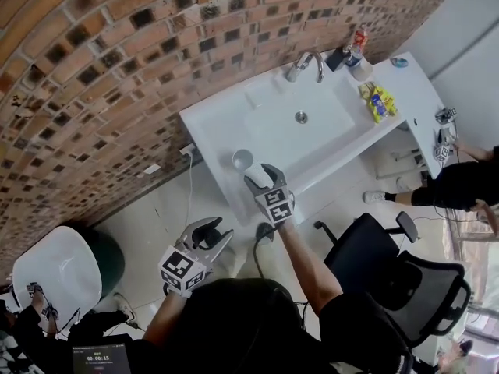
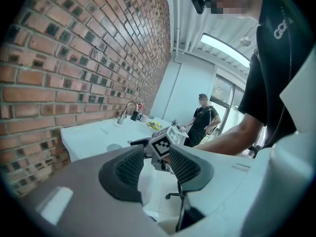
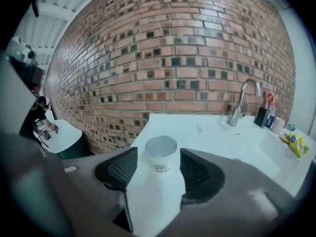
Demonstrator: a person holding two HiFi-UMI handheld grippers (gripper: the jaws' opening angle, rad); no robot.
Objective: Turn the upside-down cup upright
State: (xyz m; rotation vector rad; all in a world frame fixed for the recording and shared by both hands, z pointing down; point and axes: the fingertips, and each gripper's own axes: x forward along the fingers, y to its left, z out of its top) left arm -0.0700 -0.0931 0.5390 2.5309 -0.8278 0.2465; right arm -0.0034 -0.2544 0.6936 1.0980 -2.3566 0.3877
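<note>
Cup (image 1: pixel 242 160) upright, mouth up, long axis vertical, at the near end of the white counter (image 1: pixel 214 127) by the brick wall (image 1: pixel 93 92), just ahead of the right gripper (image 1: pixel 263 177), whose jaws are wide apart, in line with the gap, pads clear; left gripper (image 1: pixel 212 229) spread, empty, off-counter; faucet (image 1: pixel 306 62) and yellow packet (image 1: pixel 377 101) well beyond.

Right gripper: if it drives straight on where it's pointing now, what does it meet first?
Most likely the white cup on the sink counter. It sits centred ahead of the right gripper, whose jaws are open and not touching it. Nothing shows between them, though depth is unclear.
</note>
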